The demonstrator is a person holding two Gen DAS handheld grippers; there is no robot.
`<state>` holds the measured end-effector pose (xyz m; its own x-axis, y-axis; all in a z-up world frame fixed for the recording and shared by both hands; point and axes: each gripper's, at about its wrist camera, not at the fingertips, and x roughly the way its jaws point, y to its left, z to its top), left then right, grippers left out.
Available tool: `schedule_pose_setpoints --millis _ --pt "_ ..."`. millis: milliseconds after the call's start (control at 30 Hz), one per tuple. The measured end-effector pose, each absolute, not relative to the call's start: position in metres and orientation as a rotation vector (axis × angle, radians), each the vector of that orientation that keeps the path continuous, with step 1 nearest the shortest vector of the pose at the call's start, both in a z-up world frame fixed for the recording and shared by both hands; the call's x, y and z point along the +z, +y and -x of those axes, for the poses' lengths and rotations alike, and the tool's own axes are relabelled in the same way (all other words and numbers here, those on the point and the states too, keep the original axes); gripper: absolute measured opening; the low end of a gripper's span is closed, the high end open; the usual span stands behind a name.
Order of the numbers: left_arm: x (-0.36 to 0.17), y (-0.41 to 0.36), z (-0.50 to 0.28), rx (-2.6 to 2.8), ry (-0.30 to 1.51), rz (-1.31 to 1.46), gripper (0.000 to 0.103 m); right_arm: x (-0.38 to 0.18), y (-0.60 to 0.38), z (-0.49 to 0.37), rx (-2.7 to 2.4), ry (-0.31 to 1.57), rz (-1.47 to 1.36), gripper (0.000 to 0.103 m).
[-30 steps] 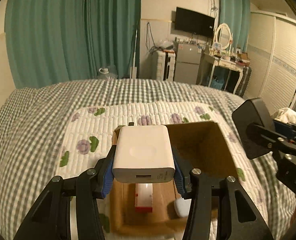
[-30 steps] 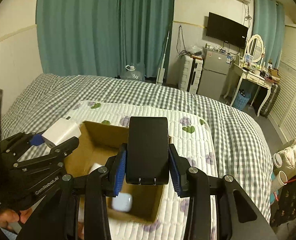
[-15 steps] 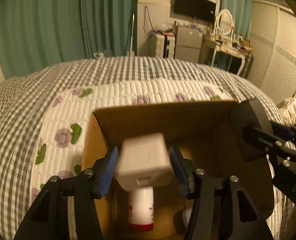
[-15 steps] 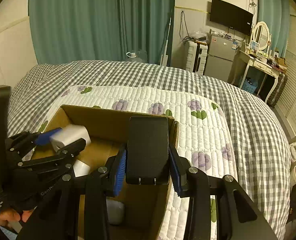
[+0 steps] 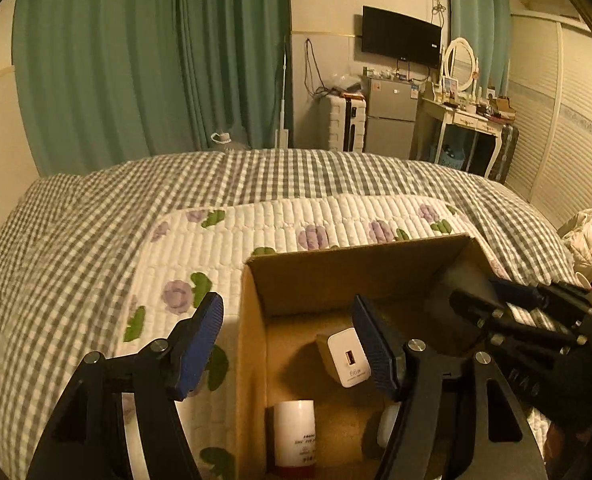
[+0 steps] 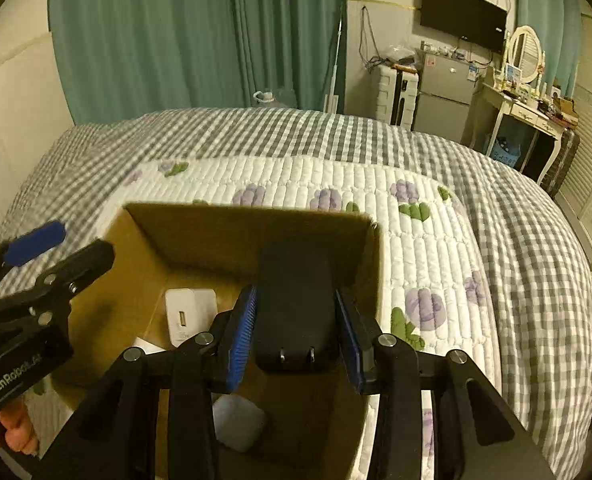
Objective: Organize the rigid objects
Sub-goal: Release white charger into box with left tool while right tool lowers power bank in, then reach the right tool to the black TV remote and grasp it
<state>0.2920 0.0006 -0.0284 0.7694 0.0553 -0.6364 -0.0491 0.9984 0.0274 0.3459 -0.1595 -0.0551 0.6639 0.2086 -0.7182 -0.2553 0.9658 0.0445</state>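
An open cardboard box (image 5: 360,276) stands on the bed; it also shows in the right wrist view (image 6: 248,236). A white charger (image 5: 347,357) lies inside it against the far wall, also seen in the right wrist view (image 6: 190,314). My left gripper (image 5: 288,340) is open and empty above the box's left wall. My right gripper (image 6: 296,336) is shut on a black charger (image 6: 294,312) and holds it over the box's right side. A white bottle with a red base (image 5: 295,434) and a small white case (image 6: 238,422) lie in the box.
The box sits on a white quilted mat with purple flowers (image 5: 296,220) over a grey checked bedspread (image 5: 76,232). Green curtains, a fridge and a dressing table stand beyond the bed.
My left gripper lowered the white charger into the box, opened and let it go; the charger now lies in the box. My right gripper moved down over the box with the black charger.
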Motion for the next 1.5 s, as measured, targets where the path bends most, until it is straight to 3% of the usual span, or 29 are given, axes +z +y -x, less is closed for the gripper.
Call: schedule_pose_setpoints --millis 100,267,333,433,600,700,1000,1367,1500 --pt "-0.011 0.005 -0.274 0.067 0.676 0.001 0.069 -0.023 -0.164 -0.332 0.246 0.765 0.059 0.049" --pt "0.019 0.009 -0.229 0.072 0.648 0.016 0.069 0.038 -0.168 -0.286 0.232 0.689 0.089 0.050" --pt "0.027 0.010 -0.211 0.064 0.643 0.015 0.069 0.057 -0.169 -0.261 0.226 0.674 0.103 0.058" --pt "0.036 0.012 -0.177 0.050 0.640 0.025 0.082 0.072 -0.171 -0.223 0.225 0.659 0.105 0.063" --pt "0.032 0.019 -0.135 0.041 0.654 0.036 0.084 0.068 -0.174 -0.170 0.230 0.674 0.096 0.080" --pt "0.022 0.025 -0.117 0.047 0.666 0.059 0.094 0.051 -0.172 -0.143 0.234 0.695 0.090 0.086" --pt "-0.046 0.038 -0.093 0.100 0.754 0.056 0.094 -0.054 -0.148 -0.116 0.287 0.880 0.115 0.086" --pt "-0.116 0.053 -0.097 0.137 0.856 0.045 0.094 -0.174 -0.091 -0.110 0.394 1.057 0.358 0.086" --pt "-0.124 0.056 -0.098 0.145 0.868 0.040 0.094 -0.184 -0.089 -0.116 0.394 1.056 0.342 0.072"
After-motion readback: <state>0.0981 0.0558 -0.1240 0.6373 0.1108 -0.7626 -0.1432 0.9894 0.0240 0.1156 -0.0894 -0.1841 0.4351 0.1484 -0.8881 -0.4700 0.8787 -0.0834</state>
